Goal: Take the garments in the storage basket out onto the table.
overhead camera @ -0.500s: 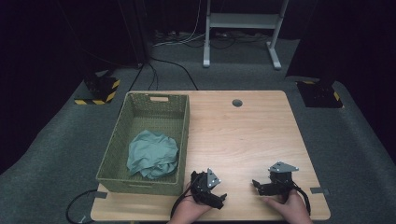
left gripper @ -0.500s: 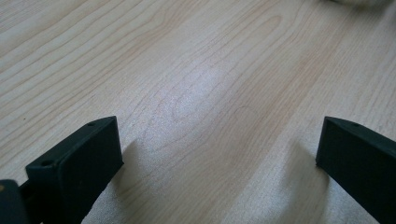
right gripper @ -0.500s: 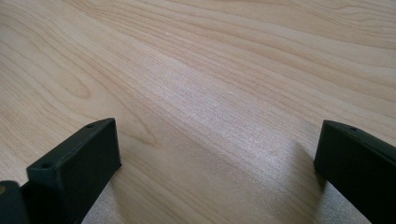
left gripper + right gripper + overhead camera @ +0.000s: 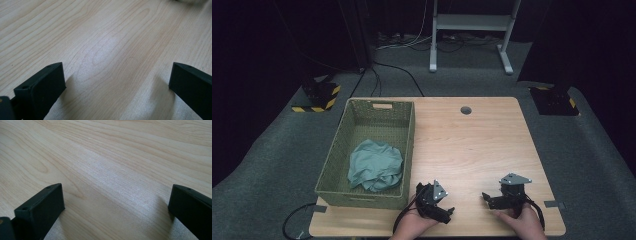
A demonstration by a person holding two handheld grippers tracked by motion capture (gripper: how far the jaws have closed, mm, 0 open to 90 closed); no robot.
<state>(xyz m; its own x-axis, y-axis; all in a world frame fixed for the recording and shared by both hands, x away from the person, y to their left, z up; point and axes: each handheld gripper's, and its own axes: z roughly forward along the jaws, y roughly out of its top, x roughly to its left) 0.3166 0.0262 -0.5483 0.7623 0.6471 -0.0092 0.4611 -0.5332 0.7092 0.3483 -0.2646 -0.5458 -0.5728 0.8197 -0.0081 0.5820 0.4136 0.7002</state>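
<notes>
Left gripper: my black two-jaw left gripper (image 4: 447, 211) sits low over the pale wooden table (image 4: 472, 145), jaws spread wide, nothing but bare wood grain between them
Right gripper: my black two-jaw right gripper (image 4: 486, 198) is just as wide open and empty, near the left one, the two pointing roughly at each other
Hands: I see a hand (image 4: 412, 226) behind the left gripper and another hand (image 4: 522, 222) behind the right
Cloth: the crumpled teal cloth (image 4: 375, 164) lies ahead and to the left of my left gripper, apart from it
Basket: the olive-green woven rectangular basket (image 4: 407, 150) holds the cloth; its near corner looks just beside my left gripper, though from above I cannot be sure they touch
</notes>
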